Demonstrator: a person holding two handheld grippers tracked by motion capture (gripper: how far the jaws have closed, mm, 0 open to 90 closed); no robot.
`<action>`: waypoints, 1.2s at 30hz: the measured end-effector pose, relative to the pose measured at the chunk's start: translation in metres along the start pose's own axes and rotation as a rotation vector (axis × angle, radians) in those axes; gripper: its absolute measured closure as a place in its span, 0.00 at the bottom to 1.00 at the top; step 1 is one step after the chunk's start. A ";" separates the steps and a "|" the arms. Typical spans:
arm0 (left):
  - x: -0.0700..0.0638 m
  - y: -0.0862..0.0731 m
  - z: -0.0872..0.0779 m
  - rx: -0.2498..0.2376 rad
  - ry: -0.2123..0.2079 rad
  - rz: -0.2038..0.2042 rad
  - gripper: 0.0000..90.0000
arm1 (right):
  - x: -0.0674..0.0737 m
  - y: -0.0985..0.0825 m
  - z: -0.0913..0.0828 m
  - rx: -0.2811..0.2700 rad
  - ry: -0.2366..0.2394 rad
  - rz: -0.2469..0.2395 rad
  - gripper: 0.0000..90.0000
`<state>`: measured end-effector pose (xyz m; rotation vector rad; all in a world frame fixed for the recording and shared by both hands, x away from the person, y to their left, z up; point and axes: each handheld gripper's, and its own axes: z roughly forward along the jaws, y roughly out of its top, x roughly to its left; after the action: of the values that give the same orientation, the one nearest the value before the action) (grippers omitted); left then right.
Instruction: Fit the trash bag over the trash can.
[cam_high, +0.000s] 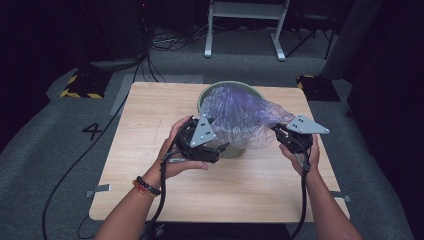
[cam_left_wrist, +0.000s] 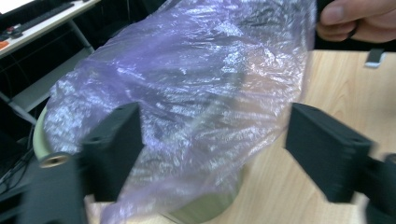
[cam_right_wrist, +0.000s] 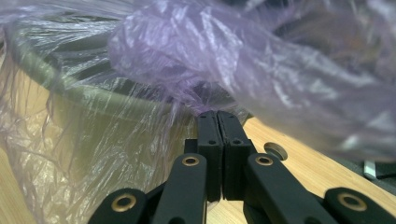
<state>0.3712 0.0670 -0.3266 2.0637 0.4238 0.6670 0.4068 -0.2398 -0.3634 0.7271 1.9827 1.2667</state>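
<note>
Right gripper (cam_right_wrist: 218, 116): jaws pinched tight on purple plastic bag (cam_high: 245, 117)
Left gripper (cam_left_wrist: 212, 158): jaws apart, bag film between them (pads not pressing)
Bag: draped over green bucket (cam_high: 207, 95) on wooden table (cam_high: 150, 150)

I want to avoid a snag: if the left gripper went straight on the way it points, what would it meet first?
Most likely the purple plastic bag, draped over the green bin. The left gripper has open jaws facing the film; its depth is unclear.
</note>
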 end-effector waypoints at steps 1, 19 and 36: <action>0.001 0.001 0.002 0.007 -0.002 0.002 0.37 | 0.001 0.001 0.000 0.002 0.001 -0.004 0.99; 0.078 -0.021 -0.015 0.023 0.168 -0.211 1.00 | -0.010 -0.006 0.001 0.064 0.021 -0.008 1.00; 0.098 -0.088 0.003 0.058 0.176 -0.386 1.00 | -0.034 -0.042 0.022 0.129 -0.013 0.063 0.88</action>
<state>0.4473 0.1644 -0.3733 1.9073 0.9248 0.6066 0.4407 -0.2686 -0.4011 0.8644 2.0601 1.1754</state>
